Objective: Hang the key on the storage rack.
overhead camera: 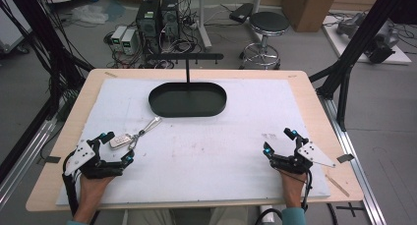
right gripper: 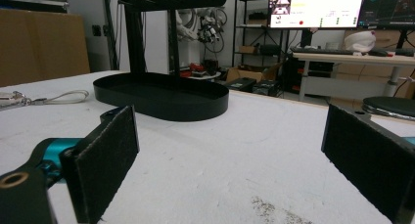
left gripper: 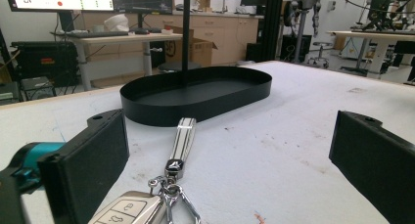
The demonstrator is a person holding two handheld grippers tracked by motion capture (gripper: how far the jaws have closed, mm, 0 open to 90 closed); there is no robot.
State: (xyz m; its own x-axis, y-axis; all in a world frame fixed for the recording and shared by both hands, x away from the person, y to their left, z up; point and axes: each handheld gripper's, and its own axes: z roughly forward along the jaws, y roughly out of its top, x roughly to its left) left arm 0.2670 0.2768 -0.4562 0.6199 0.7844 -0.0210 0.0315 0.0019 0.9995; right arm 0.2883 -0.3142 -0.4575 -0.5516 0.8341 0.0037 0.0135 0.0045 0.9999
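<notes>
**Left gripper lined up on the car key, nothing held yet**

The car key [overhead camera: 121, 141] lies flat on the white mat [overhead camera: 206, 156] at my near left, its ring and striped strap [overhead camera: 151, 124] stretched away toward the black oval tray [overhead camera: 187, 99]. In the left gripper view the fob sits low between the pads, closer to the left-hand one, and I cannot see either pad pressing on it.

I have the left gripper [overhead camera: 117, 147] set low over the mat with its jaws spread wide around the fob, which I read as the approach for a pick: the pads straddle the body of the key, not the thin strap, since the fob gives the firmer hold.

The tray stands well apart, farther up the mat, with a black post and crossbar [overhead camera: 187, 58] rising behind it. With the strap pointing that way, I judge the tray or the bar to be where the key is meant to go.

My right gripper [overhead camera: 280, 141] rests at the near right, jaws wide apart and empty, well clear of the key, parked so it won't crowd the left hand's path.
</notes>
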